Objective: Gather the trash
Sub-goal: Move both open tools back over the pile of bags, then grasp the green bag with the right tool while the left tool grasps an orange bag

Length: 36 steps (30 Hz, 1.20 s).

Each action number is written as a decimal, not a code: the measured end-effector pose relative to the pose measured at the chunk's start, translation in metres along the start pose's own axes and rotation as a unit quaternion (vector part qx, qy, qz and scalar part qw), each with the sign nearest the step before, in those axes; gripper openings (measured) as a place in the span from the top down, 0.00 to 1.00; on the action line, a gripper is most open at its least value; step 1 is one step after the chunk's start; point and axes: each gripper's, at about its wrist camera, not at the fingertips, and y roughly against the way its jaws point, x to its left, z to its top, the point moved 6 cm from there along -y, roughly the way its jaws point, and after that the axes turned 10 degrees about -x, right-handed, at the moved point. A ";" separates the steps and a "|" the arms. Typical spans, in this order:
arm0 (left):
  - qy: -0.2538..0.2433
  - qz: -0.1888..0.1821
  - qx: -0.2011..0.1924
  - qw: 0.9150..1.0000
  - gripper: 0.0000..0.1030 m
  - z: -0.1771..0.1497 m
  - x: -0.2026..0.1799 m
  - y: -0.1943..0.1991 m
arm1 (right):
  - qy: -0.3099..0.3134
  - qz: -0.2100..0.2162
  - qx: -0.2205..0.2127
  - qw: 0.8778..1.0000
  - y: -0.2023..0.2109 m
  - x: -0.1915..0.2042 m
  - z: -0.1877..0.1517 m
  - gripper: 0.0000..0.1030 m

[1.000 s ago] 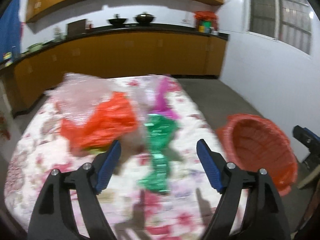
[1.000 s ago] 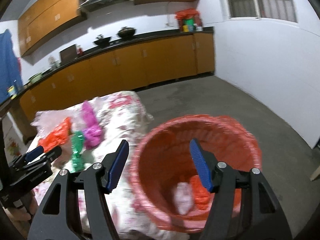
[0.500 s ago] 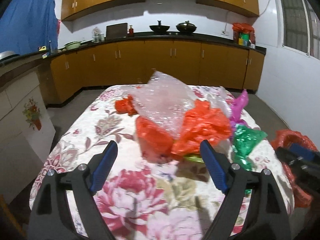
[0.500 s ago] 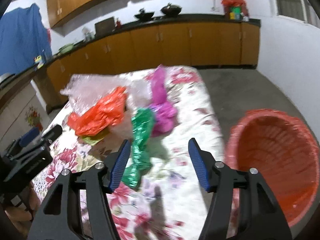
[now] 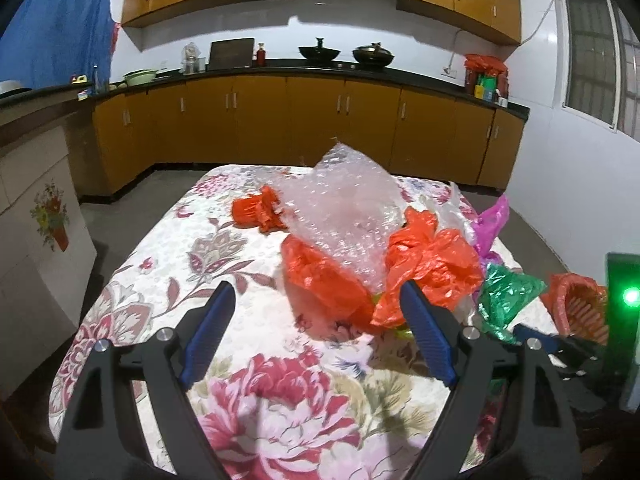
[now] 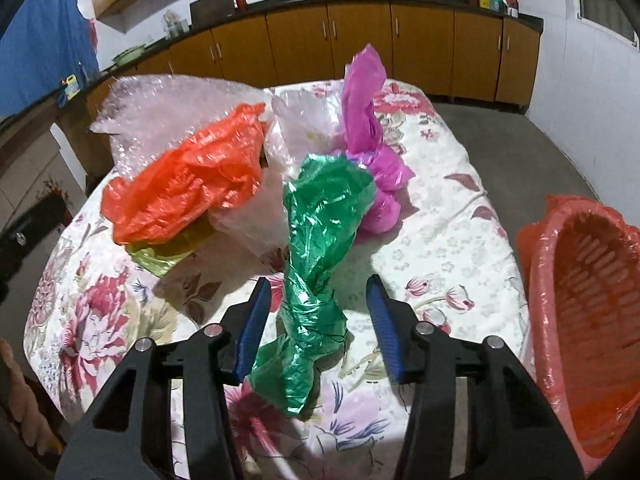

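Note:
Plastic trash lies on a floral-covered table (image 5: 168,280). A twisted green bag (image 6: 320,248) lies between the open fingers of my right gripper (image 6: 316,300), untouched as far as I can tell. Beside it are a magenta bag (image 6: 368,136), an orange bag (image 6: 188,184), a yellow-green scrap (image 6: 164,256) and bubble wrap (image 5: 344,216). My left gripper (image 5: 316,312) is open and empty, just short of the orange bags (image 5: 328,284). A small orange wad (image 5: 256,210) lies farther back. The red-lined basket (image 6: 584,304) stands right of the table.
Orange kitchen cabinets (image 5: 304,128) with a dark counter run along the back wall. A white cupboard with a flower print (image 5: 36,232) stands left of the table. Grey floor (image 6: 520,136) lies right of the table. The right gripper shows at the left wrist view's right edge (image 5: 560,344).
My right gripper has swung from over the basket to the table and now straddles the green bag. My left gripper has turned left and come closer to the orange bags.

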 end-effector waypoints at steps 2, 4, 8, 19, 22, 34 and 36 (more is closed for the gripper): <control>-0.001 -0.011 0.003 1.000 0.20 0.002 -0.007 -0.004 | 0.002 -0.001 0.007 1.000 -0.003 0.000 -0.003 0.62; -0.005 -0.024 0.008 1.000 0.20 0.003 -0.016 -0.010 | 0.006 -0.001 0.011 1.000 -0.003 -0.001 -0.006 0.69; -0.017 -0.048 0.019 0.999 0.25 0.004 -0.039 -0.023 | 0.010 0.004 0.004 1.000 0.011 -0.004 -0.009 0.73; -0.021 -0.083 0.097 0.992 0.56 -0.011 -0.066 -0.079 | -0.013 -0.012 -0.017 1.000 0.050 -0.042 -0.007 0.73; -0.013 -0.103 0.101 0.989 0.77 -0.014 -0.068 -0.079 | -0.014 -0.012 -0.020 1.000 0.054 -0.044 -0.008 0.73; -0.020 -0.130 0.053 0.990 0.90 0.000 -0.077 -0.041 | -0.021 -0.024 -0.058 0.998 0.084 -0.058 0.006 0.73; -0.020 -0.134 0.047 0.990 0.90 0.003 -0.080 -0.035 | -0.025 -0.029 -0.064 0.997 0.090 -0.065 0.006 0.73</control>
